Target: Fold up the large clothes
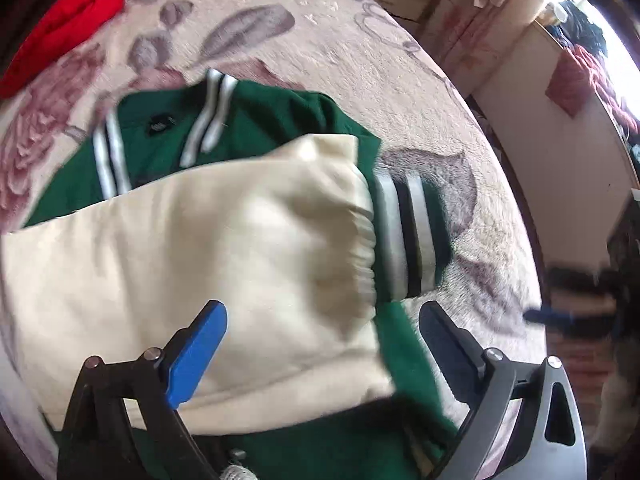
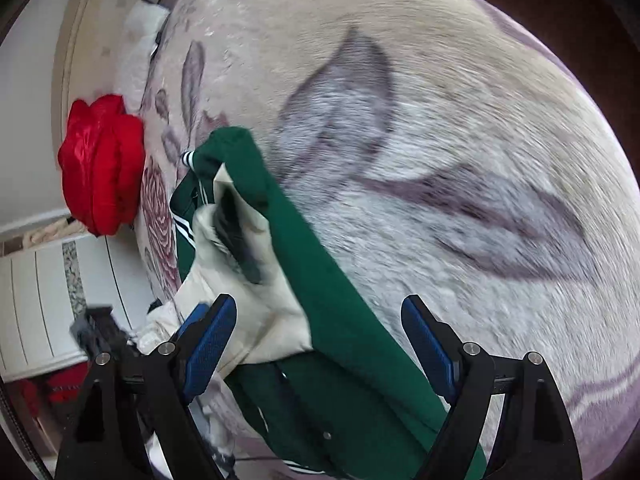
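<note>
A green jacket [image 1: 256,120] with cream sleeves lies on the bed in the left wrist view. One cream sleeve [image 1: 208,248] is folded across its body, and the sleeve's green cuff with white stripes [image 1: 404,236] rests on the blanket. My left gripper [image 1: 322,312] hangs open just above this sleeve, and its blue pads touch nothing. In the right wrist view the green jacket [image 2: 340,320] runs up the frame with a cream sleeve [image 2: 256,280] bunched on its left. My right gripper [image 2: 320,304] stands open over the jacket's edge, with cloth under the gap but not pinched.
A plush floral blanket [image 2: 460,140] covers the bed. A red garment [image 2: 102,164] lies near the bed's far edge, and the red garment [image 1: 80,12] shows at top left of the left wrist view. White cupboards [image 2: 36,300] and a wall with hanging clothes [image 1: 580,80] border the bed.
</note>
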`<state>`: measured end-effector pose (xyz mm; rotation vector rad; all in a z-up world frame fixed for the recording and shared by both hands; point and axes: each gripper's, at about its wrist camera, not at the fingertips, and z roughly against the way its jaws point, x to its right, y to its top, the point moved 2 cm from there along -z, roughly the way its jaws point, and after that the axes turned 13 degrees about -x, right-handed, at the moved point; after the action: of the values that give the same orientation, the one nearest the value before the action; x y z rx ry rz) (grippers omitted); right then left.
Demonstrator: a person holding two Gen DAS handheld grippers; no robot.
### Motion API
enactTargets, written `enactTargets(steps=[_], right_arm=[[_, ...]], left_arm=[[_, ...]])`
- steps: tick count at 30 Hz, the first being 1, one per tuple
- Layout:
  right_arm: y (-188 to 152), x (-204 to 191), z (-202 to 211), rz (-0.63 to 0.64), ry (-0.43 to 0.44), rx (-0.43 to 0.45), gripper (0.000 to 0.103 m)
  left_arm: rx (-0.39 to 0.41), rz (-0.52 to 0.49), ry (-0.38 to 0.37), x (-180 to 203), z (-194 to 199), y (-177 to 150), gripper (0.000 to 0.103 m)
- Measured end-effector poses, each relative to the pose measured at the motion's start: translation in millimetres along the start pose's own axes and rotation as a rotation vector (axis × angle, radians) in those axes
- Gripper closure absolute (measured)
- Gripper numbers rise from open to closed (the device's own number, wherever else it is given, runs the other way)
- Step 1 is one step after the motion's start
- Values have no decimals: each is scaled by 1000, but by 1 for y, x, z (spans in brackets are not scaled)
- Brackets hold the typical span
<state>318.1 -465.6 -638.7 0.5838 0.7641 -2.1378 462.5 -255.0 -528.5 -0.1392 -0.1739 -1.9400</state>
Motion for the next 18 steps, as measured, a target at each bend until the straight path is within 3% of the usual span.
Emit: enactTargets(steps=[2,6,10,11,14,16,18], right_arm=[[8,-15,-7,23,9,-7,17],[28,-36,-31,50,20,-32,17],[61,-49,-80,80,-9,-91,17],[67,-52,-95,82,-1,-119,18],[66,-69,-116,107,-16,-128,95],[57,-86,-115,173,-48,-98,96],[58,-86,-118,204,-219,-70,96]], left_arm=[[34,26,16,-21,18,-9,5],[63,169,214,-106,36,-24,5],[-38,350,435,-222,4,-39,5],[-64,371,462,-242,-5,-41,4],[-100,415,409,-285,-30,-47,0],[-87,399,378,-290,-33,-45,0],[-64,391,336,-293,-36,-41,0]])
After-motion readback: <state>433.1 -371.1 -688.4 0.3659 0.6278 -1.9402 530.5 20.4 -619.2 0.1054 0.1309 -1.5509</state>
